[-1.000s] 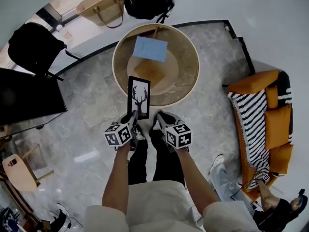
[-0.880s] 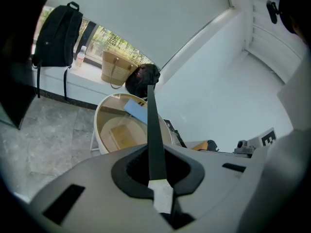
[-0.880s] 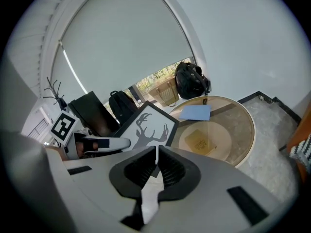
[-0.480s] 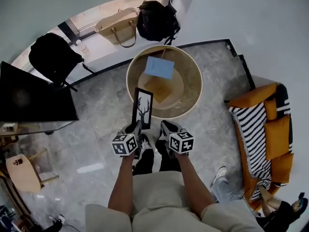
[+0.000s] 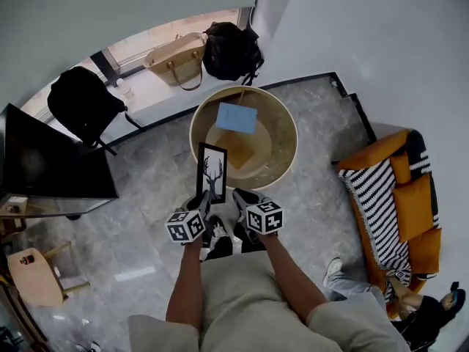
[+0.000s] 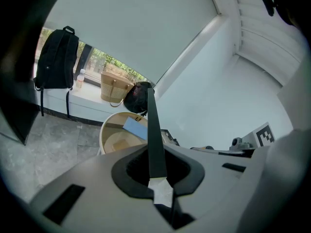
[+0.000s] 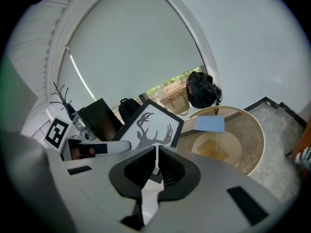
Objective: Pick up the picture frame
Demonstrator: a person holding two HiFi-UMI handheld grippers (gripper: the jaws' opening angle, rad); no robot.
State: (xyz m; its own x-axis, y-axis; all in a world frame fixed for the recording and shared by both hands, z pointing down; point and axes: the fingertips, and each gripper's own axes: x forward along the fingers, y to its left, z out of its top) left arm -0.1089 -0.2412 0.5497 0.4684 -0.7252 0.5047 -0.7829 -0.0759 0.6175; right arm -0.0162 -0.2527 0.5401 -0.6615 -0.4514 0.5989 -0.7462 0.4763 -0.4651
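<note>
The picture frame (image 5: 212, 170), black with a stag's head print, is up in the air in front of the person, its lower end pinched from both sides. The left hand-held gripper (image 5: 204, 199) is clamped narrow on its thin edge, and the right hand-held gripper (image 5: 237, 195) nips the lower corner. Just beyond stands a round table (image 5: 287, 160) carrying a blue sheet (image 5: 237, 117), with grey stone floor (image 5: 146, 189) below

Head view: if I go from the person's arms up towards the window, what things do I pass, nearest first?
Left claw and right claw side by side → picture frame → blue paper on the round table → black bag by the window.
</note>
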